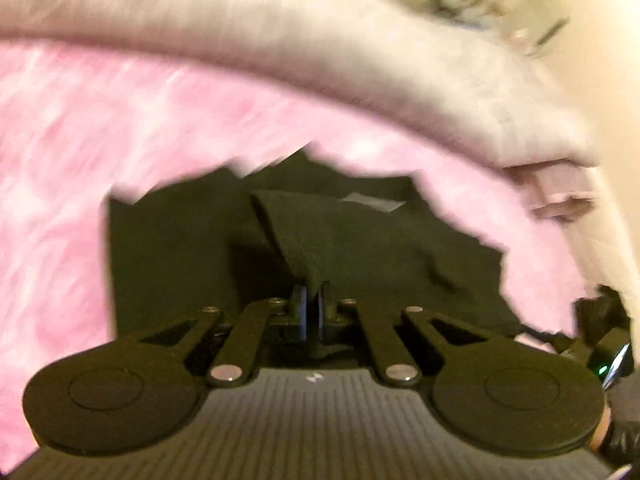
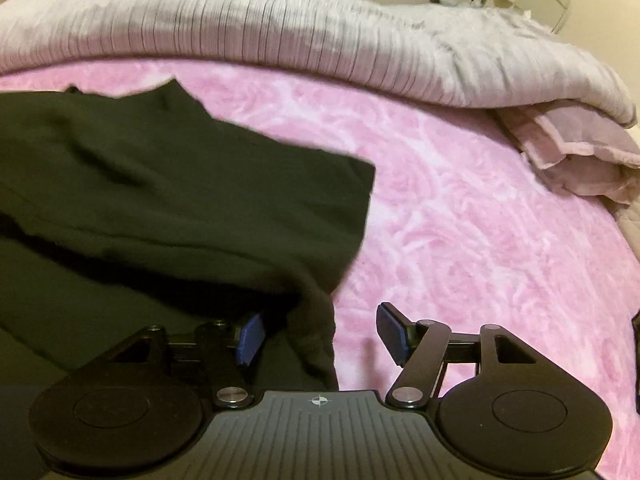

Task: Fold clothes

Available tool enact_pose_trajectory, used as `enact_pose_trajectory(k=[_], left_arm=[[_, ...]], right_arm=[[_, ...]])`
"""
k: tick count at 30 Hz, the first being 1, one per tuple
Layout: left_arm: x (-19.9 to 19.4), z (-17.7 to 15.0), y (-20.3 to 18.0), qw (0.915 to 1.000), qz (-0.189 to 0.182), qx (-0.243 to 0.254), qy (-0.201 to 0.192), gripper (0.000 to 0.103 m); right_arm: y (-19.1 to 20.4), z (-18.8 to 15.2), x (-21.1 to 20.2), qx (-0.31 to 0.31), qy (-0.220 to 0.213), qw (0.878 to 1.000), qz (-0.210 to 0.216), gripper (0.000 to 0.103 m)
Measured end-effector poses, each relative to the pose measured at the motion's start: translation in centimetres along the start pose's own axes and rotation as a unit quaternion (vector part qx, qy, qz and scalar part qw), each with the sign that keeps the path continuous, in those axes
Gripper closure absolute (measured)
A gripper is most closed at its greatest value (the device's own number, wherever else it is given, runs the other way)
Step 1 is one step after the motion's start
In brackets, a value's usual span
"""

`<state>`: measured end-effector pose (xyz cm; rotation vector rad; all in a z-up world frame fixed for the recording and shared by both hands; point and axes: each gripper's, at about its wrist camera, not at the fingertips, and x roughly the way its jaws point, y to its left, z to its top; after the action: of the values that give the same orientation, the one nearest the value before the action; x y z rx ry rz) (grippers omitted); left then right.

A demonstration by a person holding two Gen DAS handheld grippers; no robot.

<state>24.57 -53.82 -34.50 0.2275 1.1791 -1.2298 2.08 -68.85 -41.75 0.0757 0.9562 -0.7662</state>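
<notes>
A black garment [image 1: 180, 260] lies spread on a pink fleece blanket [image 1: 80, 160]. My left gripper [image 1: 314, 304] is shut on a raised fold of this black cloth, which rises in a peak from between the pads. In the right wrist view the same black garment [image 2: 160, 200] covers the left half of the picture. A corner of it hangs down between the pads of my right gripper [image 2: 320, 334]. That gripper stands open, and its blue pads [image 2: 250, 336] do not press on the cloth.
The pink blanket [image 2: 480, 240] covers a bed. A white ribbed quilt [image 2: 280, 32] is bunched along the far side. A folded pale pink cloth [image 2: 580, 160] lies at the right end beneath it. Cupboard doors stand behind.
</notes>
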Motion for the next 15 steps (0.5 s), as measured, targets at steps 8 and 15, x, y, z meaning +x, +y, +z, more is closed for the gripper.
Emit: enact_pose_trajectory(k=[8,15], left_arm=[[1.7,-1.1,0.4,0.9985,0.006,0.040,0.036,0.100],[2.4,-1.0,1.3,0.9975,0.011,0.041,0.056,0.096]], right_arm=[[-2.9,-0.4,0.4,0.006,-0.011,0.998,-0.063,0.031],[-2.8,-0.9,-0.2,-0.018,-0.001,0.999,-0.043,0.030]])
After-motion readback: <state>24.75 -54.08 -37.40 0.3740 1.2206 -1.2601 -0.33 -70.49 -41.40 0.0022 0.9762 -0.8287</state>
